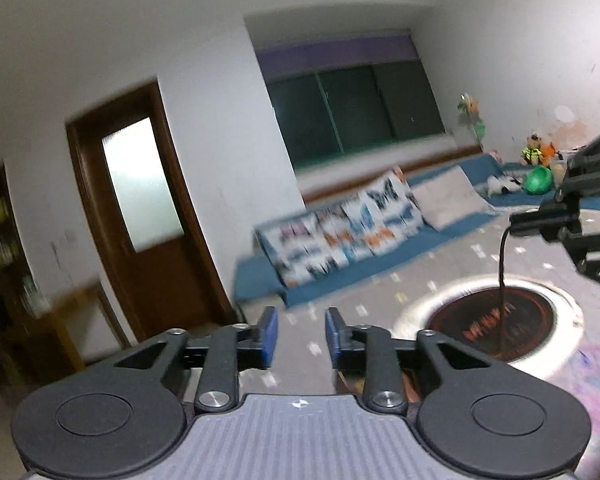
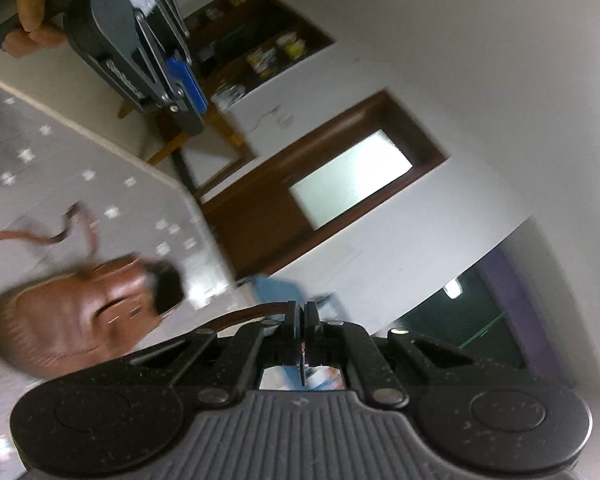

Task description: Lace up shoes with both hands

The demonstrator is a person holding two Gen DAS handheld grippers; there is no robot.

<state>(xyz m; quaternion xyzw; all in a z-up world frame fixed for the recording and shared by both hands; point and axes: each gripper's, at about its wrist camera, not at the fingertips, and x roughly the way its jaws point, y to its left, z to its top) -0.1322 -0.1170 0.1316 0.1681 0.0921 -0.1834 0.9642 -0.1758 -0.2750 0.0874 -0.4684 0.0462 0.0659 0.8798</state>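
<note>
We take the brown shoe (image 2: 76,320) as our landmark: it lies on its side on the grey star-patterned tabletop (image 2: 32,160), blurred in the right wrist view. Our right tool (image 2: 303,312) sits just beside the shoe's opening with its jaws pressed together on a brown lace (image 2: 244,317), which runs from between the pads back toward the shoe. A second lace end (image 2: 40,237) curls loose on the tabletop just beyond the shoe. Our left tool (image 2: 188,92) hangs above and beyond the shoe, held by a hand (image 2: 28,8); in its own view the left tool (image 1: 301,336) stands parted with nothing between its blue pads (image 1: 270,332). There the dark lace (image 1: 502,264) drops from the right tool (image 1: 516,226) into the shoe's opening (image 1: 492,324).
</note>
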